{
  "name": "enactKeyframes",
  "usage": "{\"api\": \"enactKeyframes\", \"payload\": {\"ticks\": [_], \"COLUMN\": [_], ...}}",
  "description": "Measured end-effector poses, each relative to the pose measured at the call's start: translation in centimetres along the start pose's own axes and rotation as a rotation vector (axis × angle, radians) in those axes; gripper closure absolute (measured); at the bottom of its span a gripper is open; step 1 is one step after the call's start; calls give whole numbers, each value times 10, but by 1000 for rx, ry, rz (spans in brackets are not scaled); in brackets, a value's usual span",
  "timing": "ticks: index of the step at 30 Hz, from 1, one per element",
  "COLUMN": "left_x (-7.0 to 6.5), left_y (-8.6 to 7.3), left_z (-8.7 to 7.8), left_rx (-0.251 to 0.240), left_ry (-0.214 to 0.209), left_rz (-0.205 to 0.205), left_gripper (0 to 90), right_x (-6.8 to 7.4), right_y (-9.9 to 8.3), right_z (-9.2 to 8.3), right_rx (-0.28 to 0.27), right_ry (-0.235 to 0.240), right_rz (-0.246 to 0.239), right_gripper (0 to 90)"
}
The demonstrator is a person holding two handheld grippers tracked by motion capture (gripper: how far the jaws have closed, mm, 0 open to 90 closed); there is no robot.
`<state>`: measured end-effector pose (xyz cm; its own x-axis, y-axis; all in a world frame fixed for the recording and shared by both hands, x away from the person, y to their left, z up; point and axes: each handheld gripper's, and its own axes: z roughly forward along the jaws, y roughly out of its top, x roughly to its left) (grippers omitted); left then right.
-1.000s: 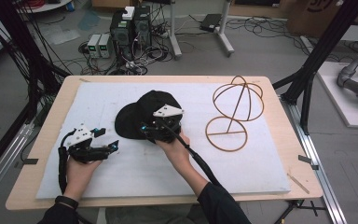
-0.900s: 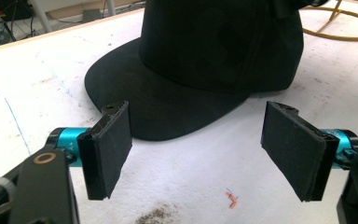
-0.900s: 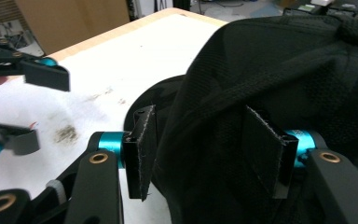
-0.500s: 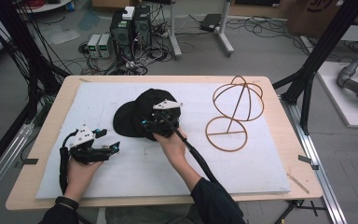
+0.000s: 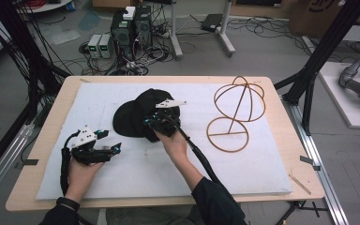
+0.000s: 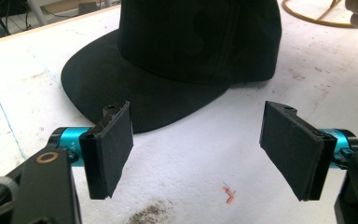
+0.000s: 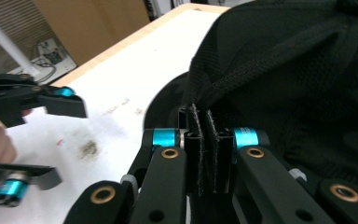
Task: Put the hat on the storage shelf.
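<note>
Black cap (image 5: pixel 138 115) sits near the middle of the counter (image 5: pixel 281 140), a little toward the far edge, on the white pad (image 5: pixel 136 173) that covers most of the top. Brim points toward the counter's left edge; crown toward the right. In the left gripper view we see the brim lying flat on the pad.

Right gripper (image 5: pixel 158 123) is at the near side of the crown. Its jaws have just been closing, and in the right gripper view we see them pinched on a fold of the cap's fabric at the rim of the crown (image 7: pixel 204 100), the cloth bunched up between the pads. So the grasp looks made. The cap does not appear lifted yet; most of it rests on the pad.

Left gripper (image 5: pixel 104 149) hangs near the counter's near-left corner, apart from the cap, jaws spread wide with nothing between them and pointing at the brim.

Wire hat stand (image 5: pixel 234 112) stands toward the counter's right edge, well apart from the cap, bare.

Our reading: early stage. The pinch is done; if the cap is meant for the stand, lifting, carrying across and seating the crown over the wire dome are all left. Left gripper may be needed on the brim.
</note>
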<state>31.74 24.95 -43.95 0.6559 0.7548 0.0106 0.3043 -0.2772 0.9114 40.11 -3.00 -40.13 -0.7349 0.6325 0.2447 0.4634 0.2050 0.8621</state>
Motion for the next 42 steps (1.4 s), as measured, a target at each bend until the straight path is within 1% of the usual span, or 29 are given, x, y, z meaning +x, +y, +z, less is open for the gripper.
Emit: {"api": "enactKeyframes", "payload": {"ticks": [5, 6, 8, 11, 17, 18, 20, 25, 30, 33, 36, 39, 42], "left_x": [0, 0, 0, -1, 0, 0, 0, 0, -1, 0, 0, -1, -1], "left_y": [0, 0, 0, 0, -1, -1, -1, -1, -1, -1, -1, -1, -1], "left_z": [0, 0, 0, 0, 1, 1, 1, 2, 3, 4, 4, 5, 5], "left_rx": [0, 0, 3, 6, 8, 7, 8, 12, 13, 12, 14, 14, 15], "left_ry": [0, 0, 1, 1, -1, 1, 2, 2, -1, -1, 1, 0, 0], "left_rz": [2, 1, -1, 3, 2, 1, 1, 6, 3, 6, 7, 3, 5], "left_gripper": [260, 260, 260, 261, 261, 261, 261, 261, 261, 261, 262, 262, 262], "right_x": [8, 9, 12, 15, 17, 17, 17, 17, 16, 18, 19, 19, 18], "right_y": [2, 3, 4, 8, 18, 21, 24, 38, 50, 57, 64, 71, 76], "right_z": [-5, -7, -12, -22, -49, -55, -63, -92, -117, -134, -150, -165, -178], "right_rx": [-3, -8, -11, -23, -66, -78, -89, -127, -159, -166, -172, -178, -190], "right_ry": [2, 1, -7, -2, 2, 9, 17, 41, 70, 70, 63, 63, 70], "right_rz": [-44, -68, -96, -117, -151, -158, -158, -171, -173, -196, -233, -255, -262], "right_gripper": [880, 880, 881, 880, 880, 880, 880, 880, 880, 879, 879, 879, 879]}}
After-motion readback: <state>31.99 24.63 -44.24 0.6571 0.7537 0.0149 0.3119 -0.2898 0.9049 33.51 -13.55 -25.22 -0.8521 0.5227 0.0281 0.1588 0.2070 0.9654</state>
